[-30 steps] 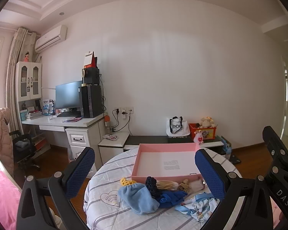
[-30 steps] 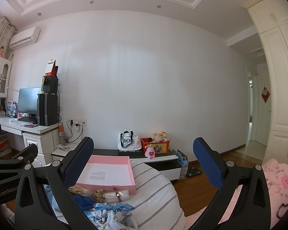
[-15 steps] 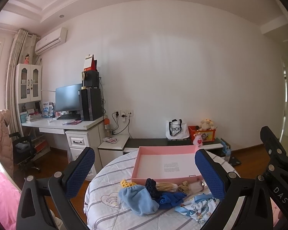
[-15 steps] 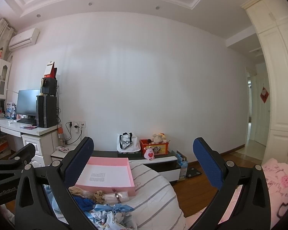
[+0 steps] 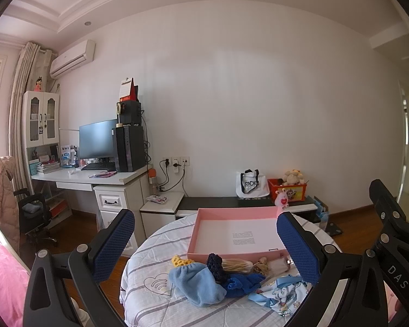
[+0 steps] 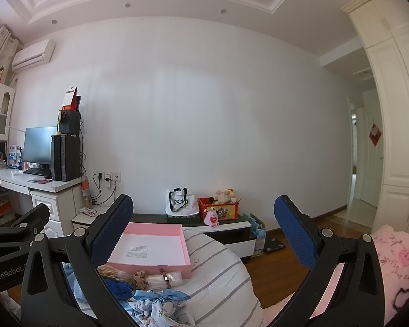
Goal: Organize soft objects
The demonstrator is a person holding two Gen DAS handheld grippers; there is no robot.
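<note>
Both grippers' fingers spread wide, empty — soft pile (image 5: pixel 231 278) beside pink box (image 5: pixel 237 234) — above the table (image 5: pixel 150 299).

Round table with striped cloth, a pink tray and a small heap of soft things

The round table (image 5: pixel 161 308) is covered with a white quilted cloth with grey stripes and a heart drawing. At its far side lies the shallow pink tray (image 5: pixel 199 234), with only a printed sheet (image 5: pixel 244 237) inside. Just before the tray's near wall lies a light blue cloth (image 5: pixel 197 282), a dark blue knitted piece (image 5: pixel 242 283), a yellow crochet piece (image 5: pixel 179 261), a navy scrunchie (image 5: pixel 215 263), a straw-coloured bundle (image 5: pixel 237 265) and a printed white garment with blue ribbon (image 6: pixel 161 303)
</note>
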